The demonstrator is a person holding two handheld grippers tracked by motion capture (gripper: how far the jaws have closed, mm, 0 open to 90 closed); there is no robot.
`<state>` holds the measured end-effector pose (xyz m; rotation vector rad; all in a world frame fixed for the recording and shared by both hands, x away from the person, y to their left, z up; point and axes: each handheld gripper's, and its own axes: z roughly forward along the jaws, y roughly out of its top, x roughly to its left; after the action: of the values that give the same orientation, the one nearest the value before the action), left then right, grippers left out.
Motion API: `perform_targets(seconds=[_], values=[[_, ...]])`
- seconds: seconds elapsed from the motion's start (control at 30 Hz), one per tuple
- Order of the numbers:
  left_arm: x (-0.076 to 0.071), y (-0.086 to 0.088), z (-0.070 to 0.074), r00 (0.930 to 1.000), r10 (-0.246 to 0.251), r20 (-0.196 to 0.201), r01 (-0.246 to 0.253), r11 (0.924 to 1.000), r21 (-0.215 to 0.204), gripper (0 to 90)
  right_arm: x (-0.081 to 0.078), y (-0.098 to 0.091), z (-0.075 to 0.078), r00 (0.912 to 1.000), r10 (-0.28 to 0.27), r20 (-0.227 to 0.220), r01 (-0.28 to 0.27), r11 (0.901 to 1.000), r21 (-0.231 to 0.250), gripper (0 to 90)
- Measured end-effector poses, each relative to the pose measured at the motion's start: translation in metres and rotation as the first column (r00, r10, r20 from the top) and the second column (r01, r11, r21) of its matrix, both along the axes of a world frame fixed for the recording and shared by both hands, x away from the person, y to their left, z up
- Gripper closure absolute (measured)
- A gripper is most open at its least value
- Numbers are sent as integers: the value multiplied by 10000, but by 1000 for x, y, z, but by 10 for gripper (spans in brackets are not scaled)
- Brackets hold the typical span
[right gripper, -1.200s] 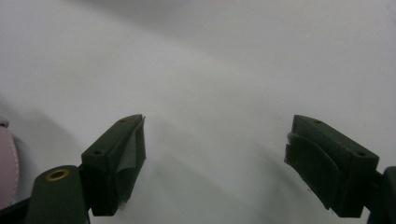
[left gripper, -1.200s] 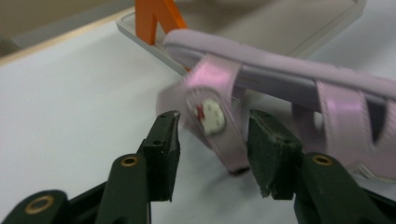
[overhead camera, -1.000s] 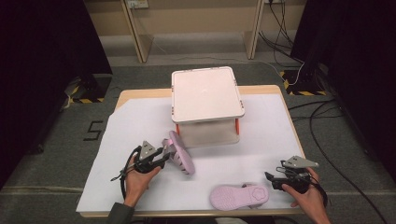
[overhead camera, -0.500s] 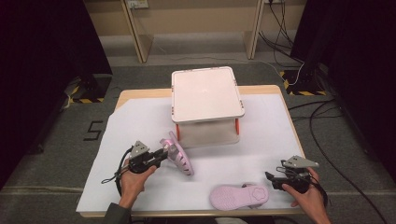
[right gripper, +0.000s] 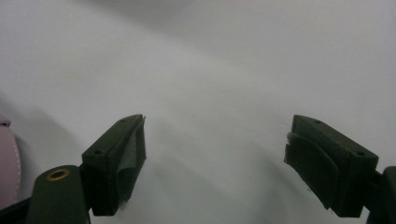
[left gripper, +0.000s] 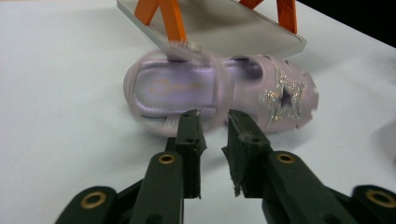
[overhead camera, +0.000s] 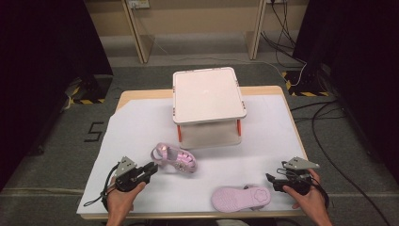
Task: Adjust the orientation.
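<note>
the pink sandal (overhead camera: 175,158) is lying upright on the tabletop (overhead camera: 141,127) before the rack (overhead camera: 207,107), looking light and soft-strapped; its heel rim seems the best hold. the left hand-held gripper (left gripper: 214,122) is gaping narrowly just short of it, and this view is revealing a glitter star. the right hand-held gripper (right gripper: 215,158) is spreading wide, holding nothing.

We see our right tongs (right gripper: 215,163) spread wide over the white-covered bench (right gripper: 224,70), nothing between the jaws; a pink shoe edge (right gripper: 7,163) at far left.
</note>
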<state>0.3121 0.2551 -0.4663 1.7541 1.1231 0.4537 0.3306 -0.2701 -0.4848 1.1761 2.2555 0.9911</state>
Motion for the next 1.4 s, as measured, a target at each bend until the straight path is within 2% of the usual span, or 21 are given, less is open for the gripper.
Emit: perform_targets(seconds=[0.07, 0.13, 0.17, 0.23, 0.27, 0.4, 0.47, 0.5, 0.7, 0.8, 0.83, 0.87, 0.9, 1.0, 1.07, 1.1, 1.17, 1.2, 1.3, 1.37, 1.4], values=[[6, -3, -1, 9997, -81, 244, 74, 9995, 297, 688, 1, 0, -1, 10000, 13, -1, -13, 10000, -24, 202], [8, -4, 0, 9996, -125, 262, 113, 9989, 460, 666, 1, -1, -1, 10000, -30, -70, 30, 10000, -2, 201], [14, -9, 0, 9981, -398, 463, 367, 9972, 650, 646, 1, -1, -1, 10000, -32, -72, 32, 10000, 5, 202], [17, -12, 0, 9979, -450, 474, 412, 9961, 774, 601, 1, -1, 0, 10000, -16, -33, 16, 10000, 4, 201], [19, -15, 0, 9970, -526, 560, 472, 9945, 934, 601, 1, -1, 0, 10000, -16, -33, 16, 10000, 4, 201], [33, -29, 3, 9918, -967, 830, 838, 9857, 1460, 504, 0, -1, -1, 10000, -48, -51, 48, 10000, 27, 202], [37, -31, 3, 9907, -1047, 864, 905, 9838, 1546, 492, 0, -2, -1, 10000, -19, -23, 19, 10000, 9, 201], [44, -36, 4, 9883, -1248, 881, 1088, 9799, 1671, 477, 0, -2, -1, 10000, -18, -39, 19, 10000, 20, 201], [59, -39, 2, 9840, -1615, 757, 1473, 9752, 1652, 476, 0, -1, -1, 9999, -25, -97, 25, 10000, 11, 201], [67, -40, 0, 9787, -1967, 583, 1808, 9612, 2085, 495, 0, -1, -1, 10000, 14, -89, -14, 10000, -36, 201], [71, -40, -1, 9764, -2118, 412, 1995, 9589, 2018, 560, 0, -1, -2, 9999, 35, -98, -36, 10000, -10, 201], [71, -40, -1, 9764, -2118, 412, 1995, 9589, 2018, 616, 0, -1, -2, 9999, 35, -98, -36, 10000, -10, 201], [73, -40, -1, 9770, -2103, 346, 1990, 9582, 2053, 616, 0, -1, -2, 9999, 43, -94, -44, 10000, -17, 201], [72, -39, 3, 9816, -1907, -50, 1886, 9668, 1722, 721, 0, -1, -2, 9999, 32, -118, -32, 10000, -20, 202], [63, -45, 8, 9836, -1783, -268, 1802, 9665, 1829, 766, 1, -2, -2, 10000, 52, -64, -52, 10000, -33, 201], [60, -46, 10, 9840, -1750, -344, 1783, 9691, 1703, 771, 1, -1, -2, 9999, -14, -138, 14, 10000, 33, 201], [51, -51, 15, 9822, -1709, -775, 1793, 9765, 1193, 772, 1, -1, -2, 9999, 22, -120, -22, 10000, 17, 201], [51, -51, 15, 9822, -1709, -775, 1793, 9765, 1193, 769, 1, -1, -2, 9999, 22, -120, -22, 10000, 17, 201], [37, -56, 20, 9800, -1705, -1022, 1813, 9775, 1077, 765, 1, -2, -2, 10000, 4, -94, -4, 10000, -8, 201], [25, -57, 22, 9732, -1827, -1396, 1920, 9798, 566, 756, 1, -2, -1, 10000, -2, -90, 2, 10000, 5, 201], [25, -57, 22, 9732, -1827, -1396, 1920, 9798, 566, 756, 1, -2, -1, 10000, -2, -90, 2, 10000, 5, 201]])
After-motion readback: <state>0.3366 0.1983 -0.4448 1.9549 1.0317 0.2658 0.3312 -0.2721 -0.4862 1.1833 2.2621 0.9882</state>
